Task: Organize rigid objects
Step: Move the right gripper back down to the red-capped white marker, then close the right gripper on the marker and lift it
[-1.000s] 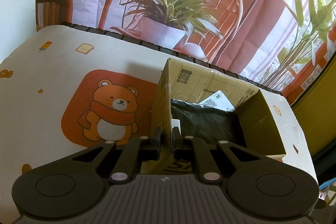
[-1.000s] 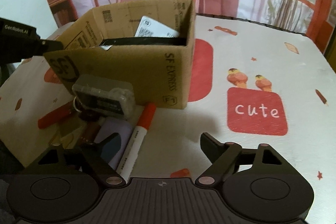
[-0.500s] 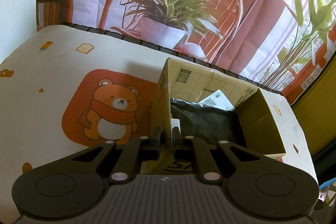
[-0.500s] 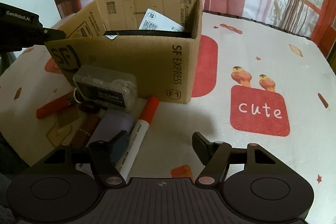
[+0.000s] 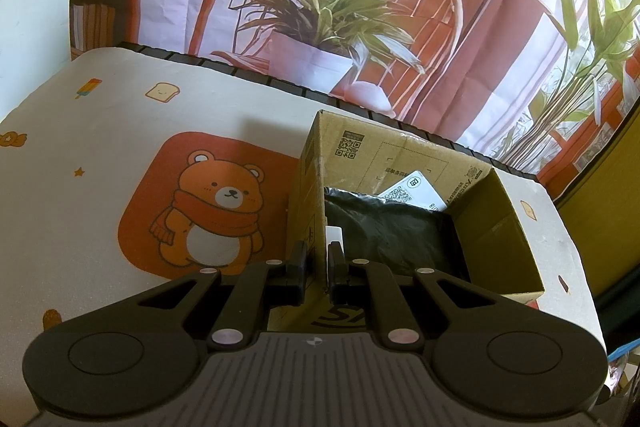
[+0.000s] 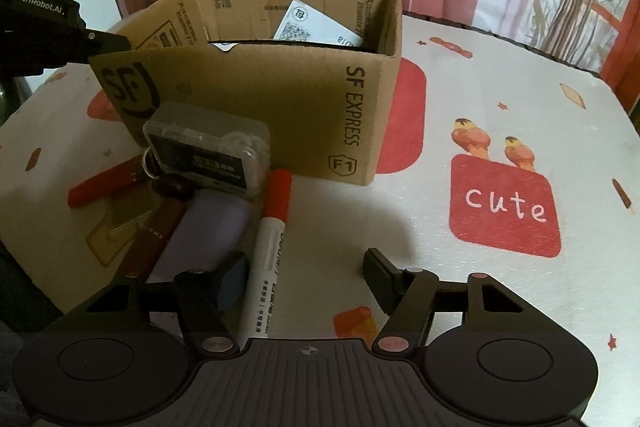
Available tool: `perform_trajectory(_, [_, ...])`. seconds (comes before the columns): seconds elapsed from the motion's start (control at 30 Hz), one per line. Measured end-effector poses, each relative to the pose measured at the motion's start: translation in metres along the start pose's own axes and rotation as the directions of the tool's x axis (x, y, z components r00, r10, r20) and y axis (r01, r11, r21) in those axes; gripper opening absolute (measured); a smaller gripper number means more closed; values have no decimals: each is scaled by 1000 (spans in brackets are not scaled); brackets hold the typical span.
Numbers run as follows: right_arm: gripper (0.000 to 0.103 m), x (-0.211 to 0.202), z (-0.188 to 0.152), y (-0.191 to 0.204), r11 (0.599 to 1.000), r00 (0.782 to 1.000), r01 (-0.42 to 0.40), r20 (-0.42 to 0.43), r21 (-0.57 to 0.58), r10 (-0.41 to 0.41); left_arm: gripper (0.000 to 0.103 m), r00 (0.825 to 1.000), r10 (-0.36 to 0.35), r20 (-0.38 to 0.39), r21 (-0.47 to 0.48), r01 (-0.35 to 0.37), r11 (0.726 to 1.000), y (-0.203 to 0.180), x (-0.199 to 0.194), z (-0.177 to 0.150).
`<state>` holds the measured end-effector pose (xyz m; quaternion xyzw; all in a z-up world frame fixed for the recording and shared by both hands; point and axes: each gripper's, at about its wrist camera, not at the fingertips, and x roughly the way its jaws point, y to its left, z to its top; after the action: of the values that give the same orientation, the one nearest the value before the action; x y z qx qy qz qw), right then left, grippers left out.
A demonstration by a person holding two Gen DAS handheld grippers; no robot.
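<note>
An open SF Express cardboard box [image 6: 280, 99] stands on the table; it also shows in the left wrist view [image 5: 496, 235], holding a black bag [image 5: 384, 223] and a white card [image 5: 416, 189]. My left gripper [image 5: 317, 259] is shut on the box's near-left corner wall. In the right wrist view a clear plastic case [image 6: 208, 151], a red-capped white marker [image 6: 270, 247], a lilac object [image 6: 200, 239], a dark red tube [image 6: 154, 235] and a red pen [image 6: 104, 183] lie in front of the box. My right gripper [image 6: 304, 279] is open and empty, low over the marker.
The tablecloth [image 6: 500, 131] is white with cartoon prints, a bear patch [image 5: 208, 211] left of the box. A printed backdrop with a plant [image 5: 328, 7] hangs behind the table's far edge.
My right gripper has moved forward and down toward the marker and the pile. My left gripper stays clamped on the box wall.
</note>
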<state>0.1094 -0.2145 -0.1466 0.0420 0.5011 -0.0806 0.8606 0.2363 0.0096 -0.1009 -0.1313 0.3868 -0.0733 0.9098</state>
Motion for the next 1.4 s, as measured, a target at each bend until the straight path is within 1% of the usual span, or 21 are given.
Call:
perform_trajectory(0.17, [56,0,0,-1,1000,1000,4,3,2,-4,12,1000,-1,0,0,1,1000,0,0,0])
perform_trajectory(0.33, [43,-1,-1,-3,1000,1000,26,10,0,-26,12,1000,0,0,0,0,1000,0,0,0])
perform_trajectory(0.43, [39,-2,-1,-5,999,999,35,13,1,-35,12,1000,0,0,0,0,1000,0,0,0])
perform_trajectory(0.63, [38,0,-1,-6,999,999,36,15,10,-36,12,1000,0,0,0,0,1000,0,0,0])
perform_trajectory(0.77, [38,3,0,-1,999,999,48,25,-16,-47,12,1000,1,0,0,-1,1000,0,0,0])
perform_trajectory(0.9, [34,2,-1,3,998,998,48,31,-42,-47,12,1000,0,-1,-2,0,1000,0,0,0])
perform_trajectory(0.97, [28,1,-1,3,998,998,49,30,-45,-47,12,1000,0,-2,-2,0,1000,0,-1,0])
perform_trajectory(1.03, [17,0,-1,3,997,998,53,25,-51,-52,12,1000,0,-2,-2,0,1000,0,-1,0])
perform_trajectory(1.13, [15,-1,-2,1,997,998,53,18,-48,-52,12,1000,0,-2,-1,0,1000,0,-1,0])
perform_trajectory(1.4, [14,-2,-2,-7,997,997,72,-1,-11,-72,12,1000,0,-2,-2,0,1000,0,-1,0])
